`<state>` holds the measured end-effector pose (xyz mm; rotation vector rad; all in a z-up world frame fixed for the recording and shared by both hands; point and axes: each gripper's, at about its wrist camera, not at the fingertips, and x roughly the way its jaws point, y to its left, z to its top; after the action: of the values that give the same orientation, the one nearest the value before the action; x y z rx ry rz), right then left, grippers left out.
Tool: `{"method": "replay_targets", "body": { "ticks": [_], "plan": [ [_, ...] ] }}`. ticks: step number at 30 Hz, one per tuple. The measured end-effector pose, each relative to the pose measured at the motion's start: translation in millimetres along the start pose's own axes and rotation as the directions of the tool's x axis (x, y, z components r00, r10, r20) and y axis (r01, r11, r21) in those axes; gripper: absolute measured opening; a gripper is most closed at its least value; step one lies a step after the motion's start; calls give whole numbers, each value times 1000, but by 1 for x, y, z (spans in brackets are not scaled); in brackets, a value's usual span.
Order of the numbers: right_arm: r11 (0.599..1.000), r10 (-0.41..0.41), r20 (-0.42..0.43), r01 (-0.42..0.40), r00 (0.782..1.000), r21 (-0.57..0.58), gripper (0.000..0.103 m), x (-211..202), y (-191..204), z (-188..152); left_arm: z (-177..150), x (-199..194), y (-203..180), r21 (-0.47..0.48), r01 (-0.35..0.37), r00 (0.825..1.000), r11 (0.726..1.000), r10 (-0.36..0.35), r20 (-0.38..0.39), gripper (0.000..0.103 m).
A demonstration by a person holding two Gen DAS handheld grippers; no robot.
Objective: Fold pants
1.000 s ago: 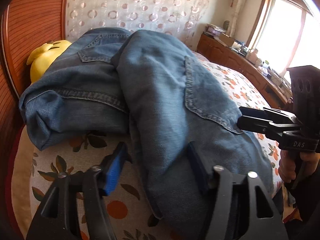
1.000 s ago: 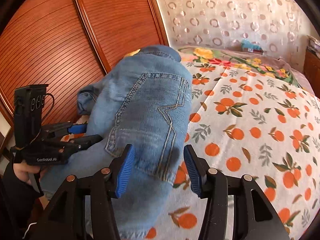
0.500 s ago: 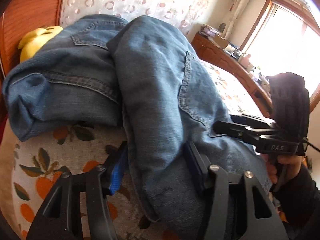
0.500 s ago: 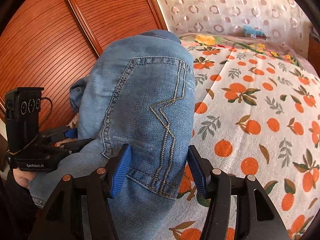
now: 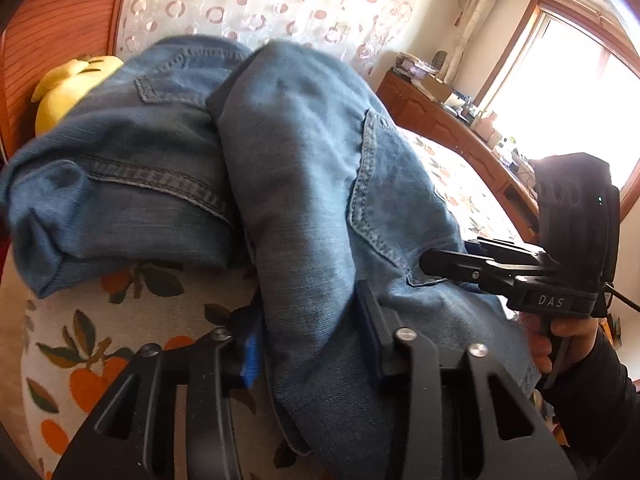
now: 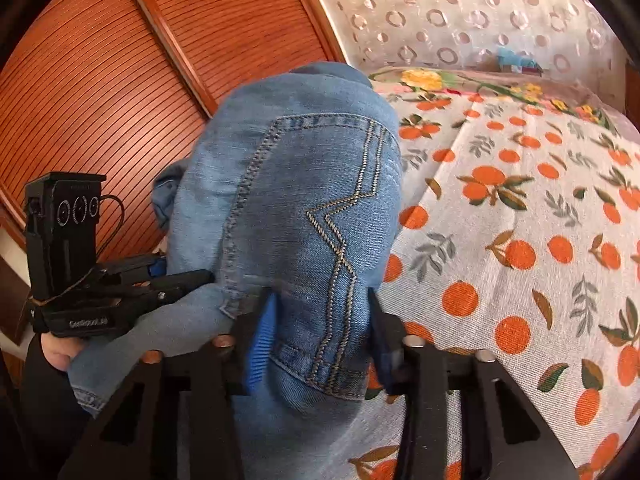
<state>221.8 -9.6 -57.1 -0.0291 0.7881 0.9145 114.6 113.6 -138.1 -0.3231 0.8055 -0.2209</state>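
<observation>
Blue denim pants (image 5: pixel 304 184) lie bunched on the bed with a back pocket facing up; they also fill the middle of the right wrist view (image 6: pixel 296 216). My left gripper (image 5: pixel 308 332) has its jaws on either side of a thick fold of denim at the near edge. My right gripper (image 6: pixel 320 320) has its jaws around the pocket-side edge of the pants. Each gripper shows in the other's view, the right one (image 5: pixel 452 264) and the left one (image 6: pixel 188 280), both pressed against the denim.
The bed has an orange-print cover (image 6: pixel 520 240). A yellow plush toy (image 5: pixel 68 92) lies behind the pants by the wooden headboard (image 6: pixel 140 92). A wooden dresser (image 5: pixel 460 128) with clutter stands under the window. A patterned curtain (image 5: pixel 256 4) hangs behind.
Both grippers have pushed forward onto the pants and their jaws have narrowed around the denim folds. The denim now fills the gap between each pair of fingers.
</observation>
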Motion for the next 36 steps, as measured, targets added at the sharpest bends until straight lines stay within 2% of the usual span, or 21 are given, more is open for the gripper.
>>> {"method": "replay_targets", "body": {
  "ticks": [3,5,11,18,25,29,36],
  "plan": [
    [1000,4,37,-3,999,-20,22,-10,7,1,2,-17,-4,-8,16,999,1000,-16,41,19],
    [999,-5,59,8,998,-43,20,-16,13,1,2,-22,-5,-12,32,998,999,-31,48,16],
    [994,-38,104,48,994,-95,18,-30,29,1,1,-24,-6,-13,29,998,1000,-28,58,13],
    [992,-46,156,64,987,-113,17,-50,35,6,10,-44,-9,16,53,993,998,-54,109,12],
    [982,-51,206,87,977,-168,17,-70,52,27,39,-65,-11,26,60,983,998,-64,173,12],
    [975,-44,241,95,970,-201,17,-78,63,47,63,-81,-10,52,38,975,998,-48,217,12],
    [971,-10,271,74,962,-227,17,-51,76,88,112,-99,19,76,-29,968,997,9,252,10]
  ]
}}
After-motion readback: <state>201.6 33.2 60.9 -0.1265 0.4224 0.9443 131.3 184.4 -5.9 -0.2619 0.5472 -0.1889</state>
